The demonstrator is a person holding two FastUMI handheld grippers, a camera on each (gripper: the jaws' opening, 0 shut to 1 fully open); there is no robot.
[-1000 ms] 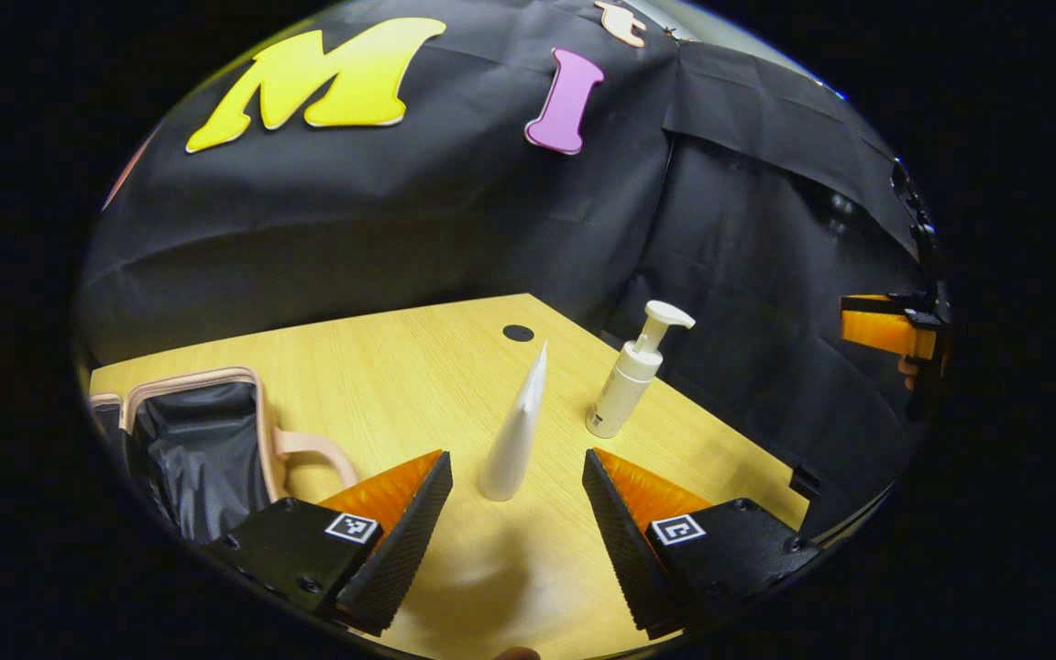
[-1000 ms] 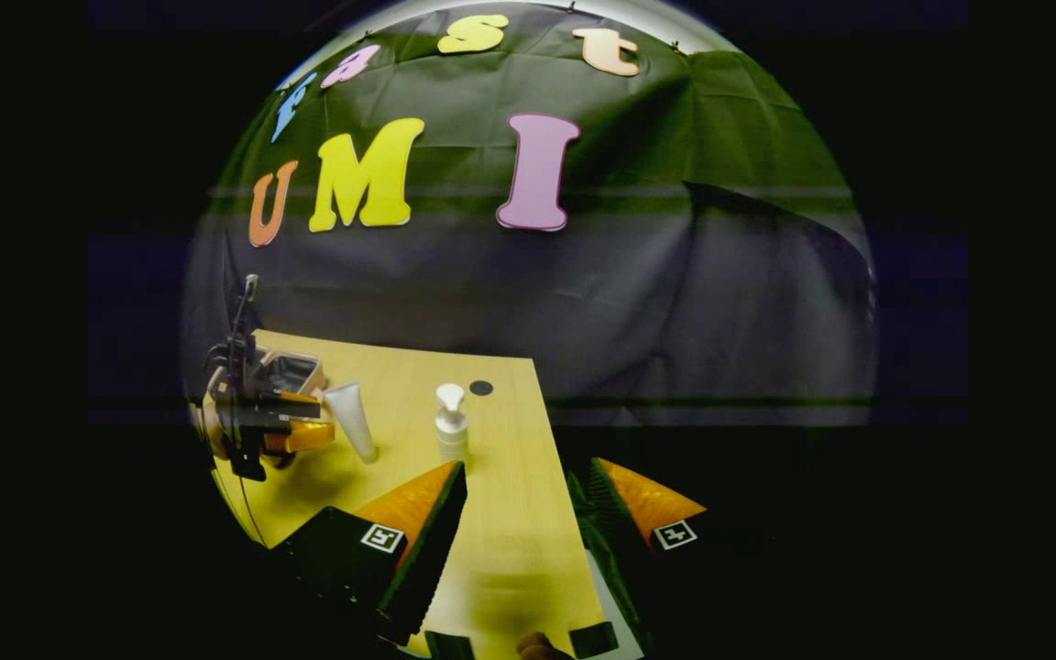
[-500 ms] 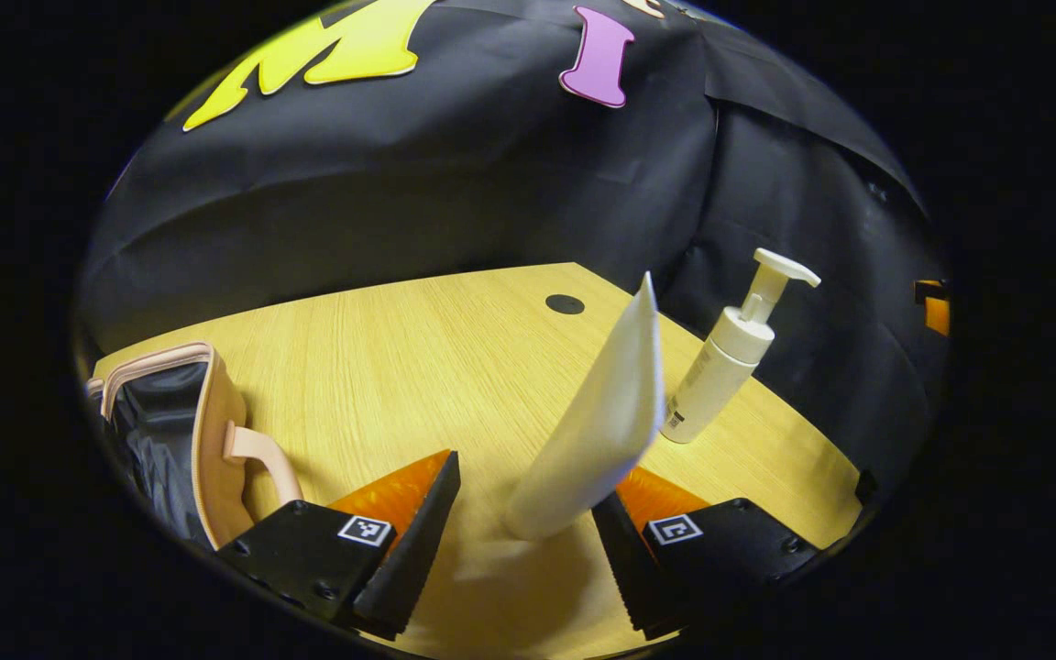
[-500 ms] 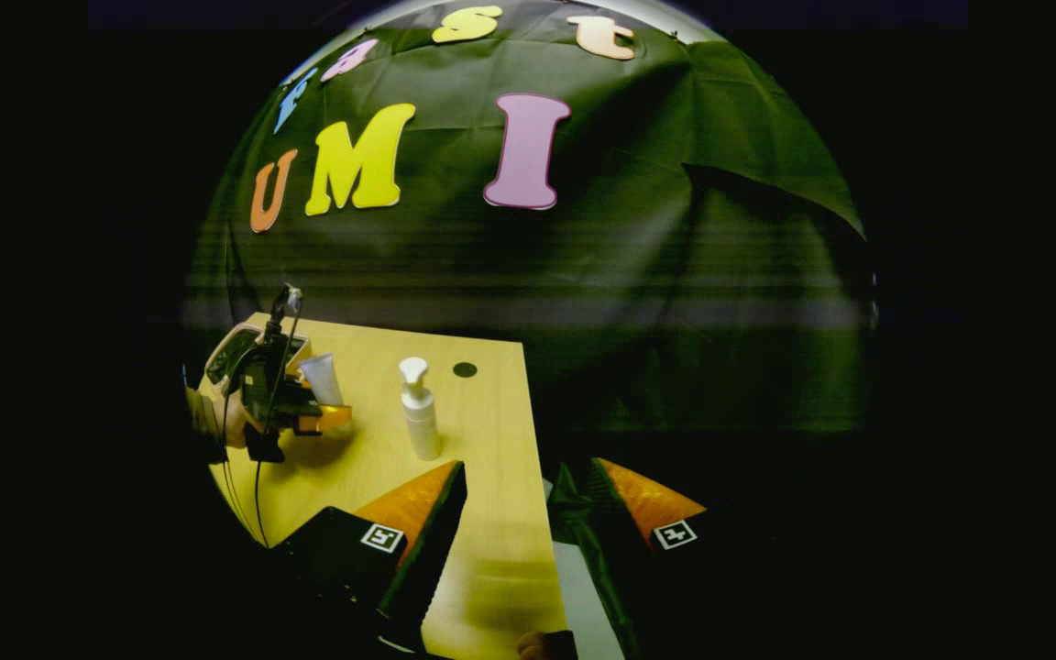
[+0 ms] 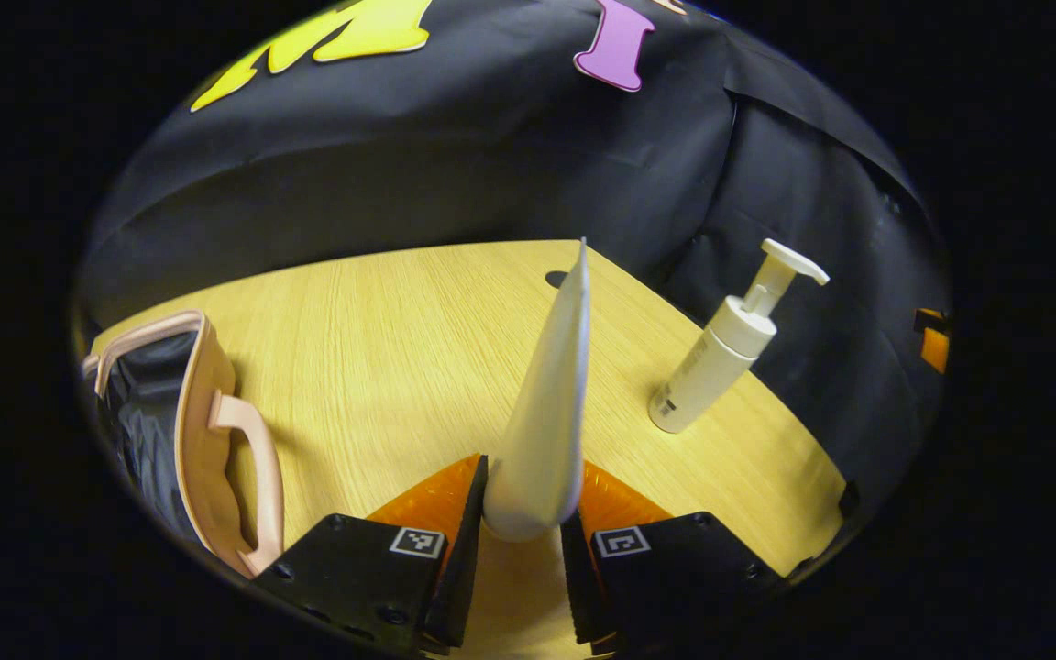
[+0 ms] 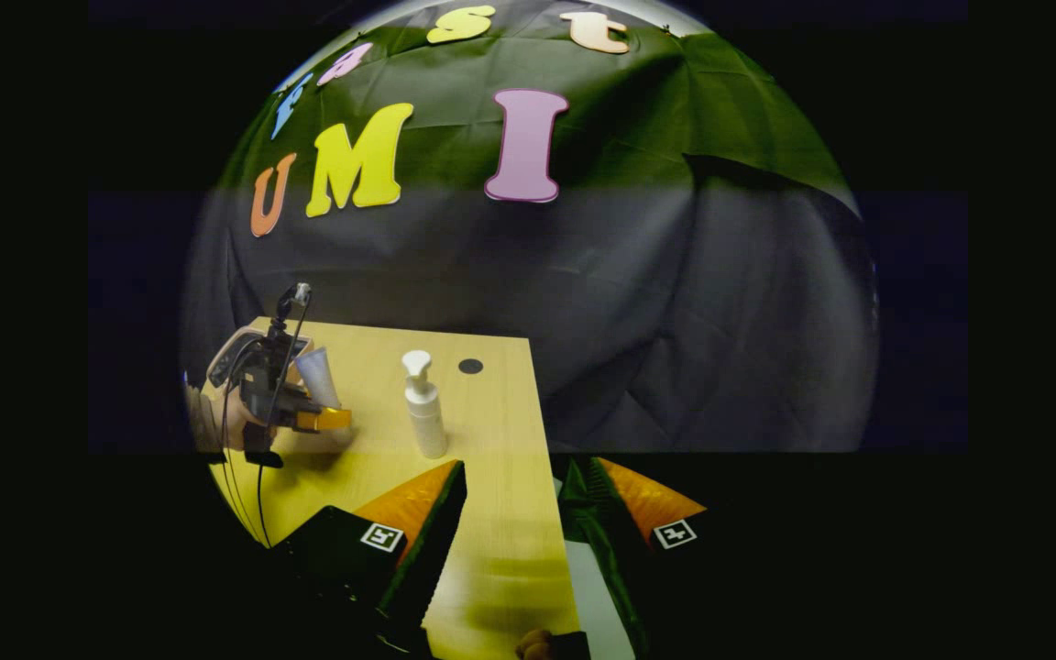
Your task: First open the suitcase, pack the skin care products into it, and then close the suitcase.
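The left tongs [image 5: 522,541] have closed: half a second ago their fingers stood apart with the white squeeze tube [image 5: 548,412] leaning against one of them, and now both fingers press the tube's cap end between them, the flat crimped end pointing up and away. In the right gripper view the same tube [image 6: 317,376] stands upright in the left tongs [image 6: 313,417] near the surface's far left corner; whether it has left the surface I cannot tell. The open suitcase [image 5: 175,412], pink-rimmed with a dark lining and a handle on its near wall, sits at the left edge of the surface [image 5: 381,357], just beside the left tongs. The white pump bottle [image 5: 730,344] stands upright near the right edge, untouched, with a small dark hole in the surface behind it. The right tongs [image 6: 514,532] hang apart and empty over the surface's near right corner, well short of the pump bottle [image 6: 423,408]. So the first product is now gripped; the carry into the suitcase likely comes next, then the bottle and closing.
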